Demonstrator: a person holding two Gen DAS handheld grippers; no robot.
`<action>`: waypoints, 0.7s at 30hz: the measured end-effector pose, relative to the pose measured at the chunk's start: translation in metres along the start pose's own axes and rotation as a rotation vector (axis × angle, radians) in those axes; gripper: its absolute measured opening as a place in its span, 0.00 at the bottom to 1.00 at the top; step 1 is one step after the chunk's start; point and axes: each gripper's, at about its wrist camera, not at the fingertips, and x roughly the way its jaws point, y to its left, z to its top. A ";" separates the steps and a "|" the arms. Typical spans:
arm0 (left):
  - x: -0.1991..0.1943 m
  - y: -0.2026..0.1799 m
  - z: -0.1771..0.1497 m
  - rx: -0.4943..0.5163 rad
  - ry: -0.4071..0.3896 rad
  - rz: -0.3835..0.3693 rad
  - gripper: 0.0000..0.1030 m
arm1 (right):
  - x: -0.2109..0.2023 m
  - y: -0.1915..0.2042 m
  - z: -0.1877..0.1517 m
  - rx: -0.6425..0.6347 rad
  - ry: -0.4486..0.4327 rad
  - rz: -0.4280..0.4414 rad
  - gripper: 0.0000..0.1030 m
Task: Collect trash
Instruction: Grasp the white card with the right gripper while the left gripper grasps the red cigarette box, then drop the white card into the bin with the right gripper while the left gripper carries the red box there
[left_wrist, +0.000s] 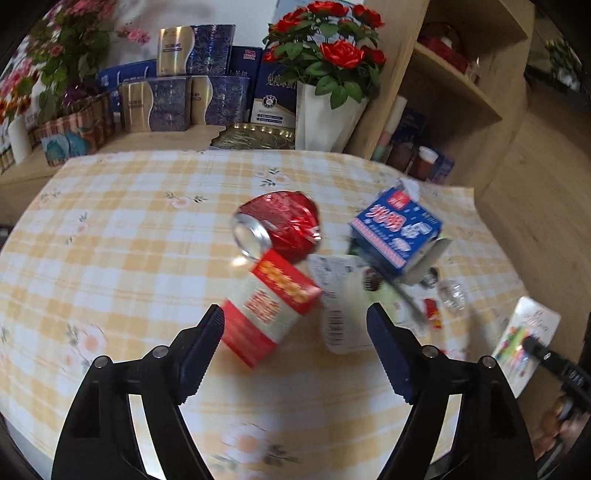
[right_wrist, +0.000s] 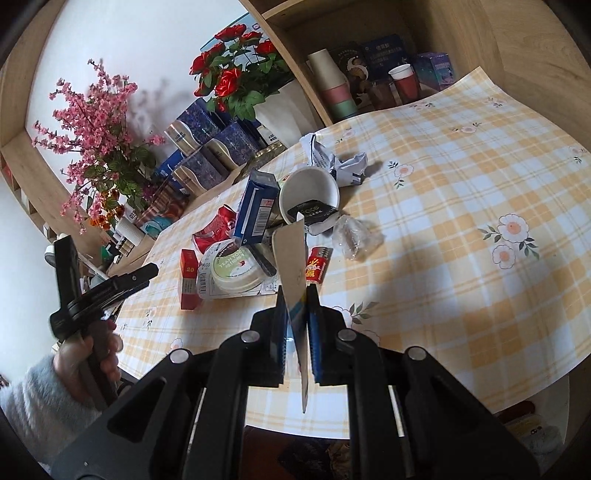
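Two tongs in view. Left tongs (left_wrist: 295, 325) spread wide, nothing pinched, a red-and-white carton (left_wrist: 267, 308) lying on the table between the tips, not touched. Right tongs (right_wrist: 297, 314) pressed together, pinching a flat card (right_wrist: 291, 258) edge-on, raised over the table. One trash pile mid-table, toward the far edge: one crushed red can (left_wrist: 282, 225), one blue carton (right_wrist: 255, 210), one white yogurt tub (right_wrist: 232, 271), one small red box (right_wrist: 189, 278), one white cup (right_wrist: 308, 192) tipped on its side with a dark wrapper (right_wrist: 314, 214) at its mouth, one crumpled paper (right_wrist: 332, 158), one clear wrapper (right_wrist: 354, 236), one red packet (right_wrist: 317, 266). Table (right_wrist: 480, 240) with checked cloth: wide open room on the right and along the near edge. Far edge crowded by boxes and two flower pots.
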 end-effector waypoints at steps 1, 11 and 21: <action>0.007 0.004 0.004 0.038 0.022 -0.005 0.75 | 0.000 0.000 0.000 -0.001 0.001 -0.001 0.13; 0.062 0.003 0.011 0.360 0.163 -0.036 0.80 | 0.003 -0.006 -0.001 -0.023 0.028 -0.043 0.13; 0.078 0.012 0.021 0.201 0.164 -0.078 0.61 | 0.008 -0.007 -0.001 -0.029 0.044 -0.055 0.13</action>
